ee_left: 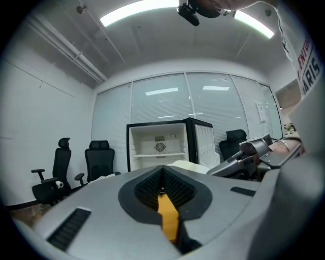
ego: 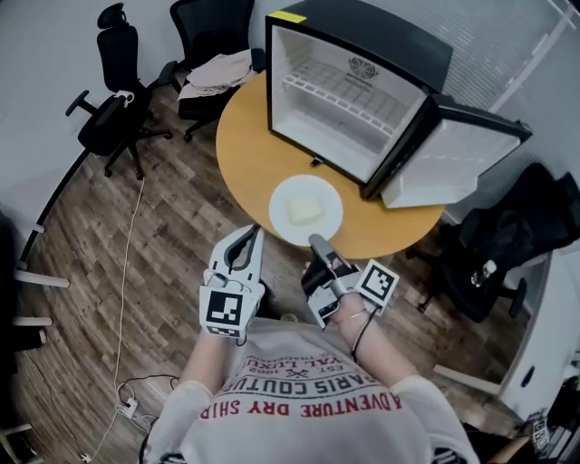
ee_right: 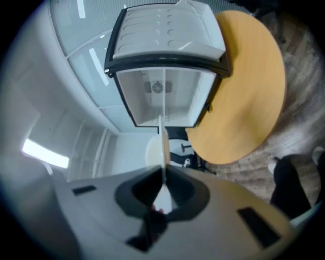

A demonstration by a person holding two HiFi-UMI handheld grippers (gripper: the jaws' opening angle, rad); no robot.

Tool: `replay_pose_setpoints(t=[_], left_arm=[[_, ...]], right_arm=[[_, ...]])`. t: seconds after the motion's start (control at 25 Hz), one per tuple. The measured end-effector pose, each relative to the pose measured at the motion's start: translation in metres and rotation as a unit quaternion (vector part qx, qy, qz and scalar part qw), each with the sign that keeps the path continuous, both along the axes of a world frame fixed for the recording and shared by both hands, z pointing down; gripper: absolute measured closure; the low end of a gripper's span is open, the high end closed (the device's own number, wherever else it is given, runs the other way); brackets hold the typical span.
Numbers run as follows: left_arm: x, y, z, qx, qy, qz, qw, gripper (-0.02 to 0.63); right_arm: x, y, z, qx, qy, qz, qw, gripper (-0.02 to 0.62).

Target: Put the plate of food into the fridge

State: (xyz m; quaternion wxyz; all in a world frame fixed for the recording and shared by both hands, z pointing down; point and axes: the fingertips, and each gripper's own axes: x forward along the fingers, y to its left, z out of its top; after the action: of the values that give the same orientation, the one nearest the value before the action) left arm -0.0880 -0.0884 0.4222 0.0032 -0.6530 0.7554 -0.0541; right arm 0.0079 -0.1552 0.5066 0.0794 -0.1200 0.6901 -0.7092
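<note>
We see the right gripper (ego: pixel 316 242) clamped on the near rim of the plate (ego: pixel 283 219) of food at the table's (ego: pixel 243 149) near edge. The left gripper (ego: pixel 248 234) sits just left of the plate, its jaws together and empty.

We see a room lit evenly from above: two ceiling light strips (ee_left: pixel 137 12) glow bright at the top of the left gripper view. In the head view the white inside of the fridge (ego: pixel 340 100) is the brightest patch, and shadows on the floor (ego: pixel 136 272) are soft. Both gripper views bend hard toward black corners. The right gripper view is hazy, its foreground out of focus; the bench (ee_right: pixel 249 86) looks sharper.
</note>
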Motion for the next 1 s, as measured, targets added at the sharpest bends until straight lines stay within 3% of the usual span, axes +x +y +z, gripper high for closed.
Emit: replay_pose_setpoints(t=[0.48,1.0], left_arm=[[-0.059,-0.111,0.004,-0.007,0.0,0.09,0.9959,0.572],[-0.136,-0.241,-0.013,-0.002,-0.006,0.208,0.9782,0.572]], right_arm=[[-0.053,-0.088,0.009,-0.007,0.0,0.086,0.996,0.557],[-0.125,-0.19,-0.011,-0.005,-0.002,0.195,0.981,0.557]])
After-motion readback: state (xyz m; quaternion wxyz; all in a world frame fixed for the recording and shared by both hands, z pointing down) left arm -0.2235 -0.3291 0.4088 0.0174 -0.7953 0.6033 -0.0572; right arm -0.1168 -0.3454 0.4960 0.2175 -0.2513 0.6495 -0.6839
